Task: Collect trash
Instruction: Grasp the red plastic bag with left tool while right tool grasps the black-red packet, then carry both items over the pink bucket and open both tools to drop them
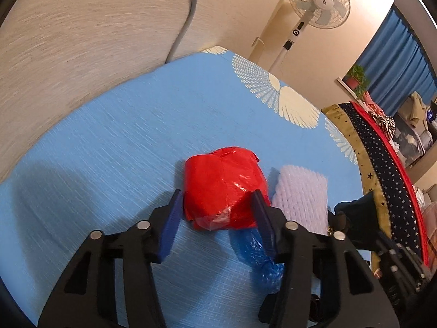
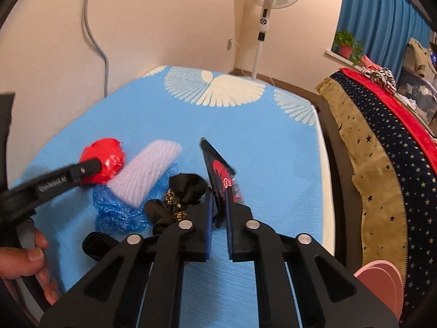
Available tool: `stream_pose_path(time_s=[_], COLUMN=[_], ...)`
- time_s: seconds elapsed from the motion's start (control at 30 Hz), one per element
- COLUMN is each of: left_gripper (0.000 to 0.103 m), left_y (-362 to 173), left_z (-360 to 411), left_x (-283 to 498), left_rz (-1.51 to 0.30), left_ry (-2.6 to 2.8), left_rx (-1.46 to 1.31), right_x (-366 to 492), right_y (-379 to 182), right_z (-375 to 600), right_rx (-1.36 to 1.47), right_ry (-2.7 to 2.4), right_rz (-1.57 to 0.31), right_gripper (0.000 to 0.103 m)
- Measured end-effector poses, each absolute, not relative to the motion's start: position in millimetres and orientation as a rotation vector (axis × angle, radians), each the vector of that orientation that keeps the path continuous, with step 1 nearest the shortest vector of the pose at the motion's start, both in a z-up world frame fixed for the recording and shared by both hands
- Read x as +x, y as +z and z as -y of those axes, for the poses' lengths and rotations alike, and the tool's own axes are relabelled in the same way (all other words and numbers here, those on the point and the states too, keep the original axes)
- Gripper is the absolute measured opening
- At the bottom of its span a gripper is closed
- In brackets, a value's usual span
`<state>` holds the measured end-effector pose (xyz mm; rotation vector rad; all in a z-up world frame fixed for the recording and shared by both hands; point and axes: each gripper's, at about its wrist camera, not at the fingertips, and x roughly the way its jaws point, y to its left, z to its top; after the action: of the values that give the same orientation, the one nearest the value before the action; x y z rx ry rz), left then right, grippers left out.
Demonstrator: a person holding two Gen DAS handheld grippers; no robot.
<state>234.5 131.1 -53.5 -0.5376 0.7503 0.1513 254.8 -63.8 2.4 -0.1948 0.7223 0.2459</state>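
On blue mat (image 1: 114, 125): red bag wad (image 1: 222, 188), centre, flanked by left gripper (image 1: 218, 205), jaws apart, one pad touching its right side. Foam net (image 1: 301, 191) at its 3 o'clock. Right gripper (image 2: 220, 194) clenched on dark wrapper (image 2: 215, 164).

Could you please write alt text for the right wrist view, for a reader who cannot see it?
The right gripper is shut on a black-and-red wrapper above a blue patterned mat. To its left, the left gripper reaches a red plastic wad beside white foam netting.
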Motion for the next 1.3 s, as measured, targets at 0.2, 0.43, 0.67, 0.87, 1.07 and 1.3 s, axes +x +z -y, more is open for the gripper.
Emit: stream_pose_path(time_s=[0.2,0.43,0.67,0.87,1.07,1.3], left_gripper=[0.045,0.044,0.044,0.044,0.044,0.045], left_y=[-36.9,-6.1,18.3,34.5,47.7,53.7], left_z=[-134.6,-129.9,-115.9,-97.2,-65.8,-34.6], left_x=[221.3,193.9,161.5,132.4,101.8,72.2], left_rz=[-0.694,-0.624,-0.562,-0.53,-0.507,-0.496], left_ry=[0.171,0.154,0.137,0.099,0.013,-0.056], left_rx=[-0.513,-0.462,-0.41,-0.366,-0.29,-0.225], right_x=[239.2,208.6,160.6,121.9,89.8,61.6], right_y=[26.3,53.8,75.2,87.3,90.6,92.6], right_z=[87.5,115.0,136.2,152.7,169.6,196.2], right_rx=[-0.156,-0.099,-0.064,-0.027,0.013,0.037], right_ry=[0.209,0.186,0.177,0.163,0.148,0.135], right_rz=[-0.686,-0.655,-0.623,-0.613,-0.601,-0.584], right_gripper=[0.005,0.005,0.005,0.005,0.005,0.005])
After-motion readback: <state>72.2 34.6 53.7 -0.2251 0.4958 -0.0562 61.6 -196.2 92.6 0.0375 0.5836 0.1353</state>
